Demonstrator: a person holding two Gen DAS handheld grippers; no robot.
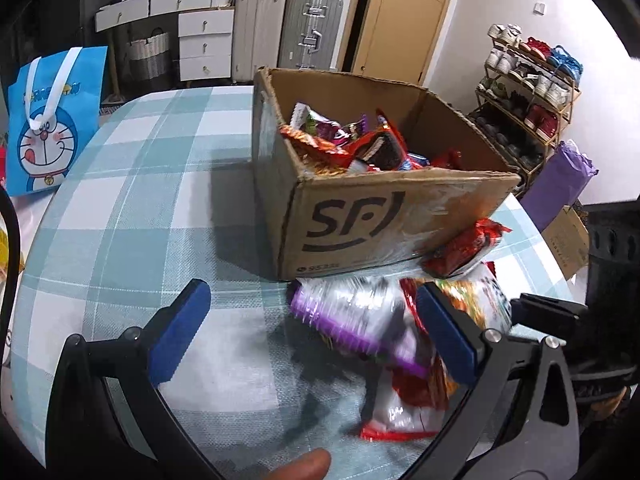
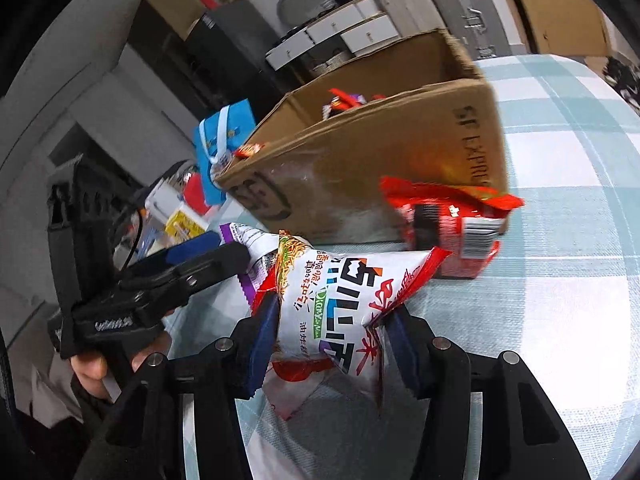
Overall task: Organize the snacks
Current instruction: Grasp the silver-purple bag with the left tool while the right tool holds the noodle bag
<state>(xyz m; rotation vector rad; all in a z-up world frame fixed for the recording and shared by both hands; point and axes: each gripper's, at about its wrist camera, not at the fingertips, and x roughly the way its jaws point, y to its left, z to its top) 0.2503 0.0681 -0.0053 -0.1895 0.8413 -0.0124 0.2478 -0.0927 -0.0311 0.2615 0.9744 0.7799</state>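
Right gripper (image 2: pixel 328 328) is clamped across the white noodle packet (image 2: pixel 340 300), which is pinched just above the checked tablecloth (image 2: pixel 560 280) in front of the cardboard box (image 2: pixel 360 168). Left gripper (image 1: pixel 312 332) is held open over the purple packet (image 1: pixel 344 316). The noodle packet is best carried clear over the box's near rim and released above the snacks inside (image 1: pixel 360 148), the soft bag being kept squeezed so it cannot slip.

Bright indoor light, fisheye-bent dark edges, glare on the tablecloth (image 2: pixel 560 300), motion-blurred snack packets (image 1: pixel 360 320).
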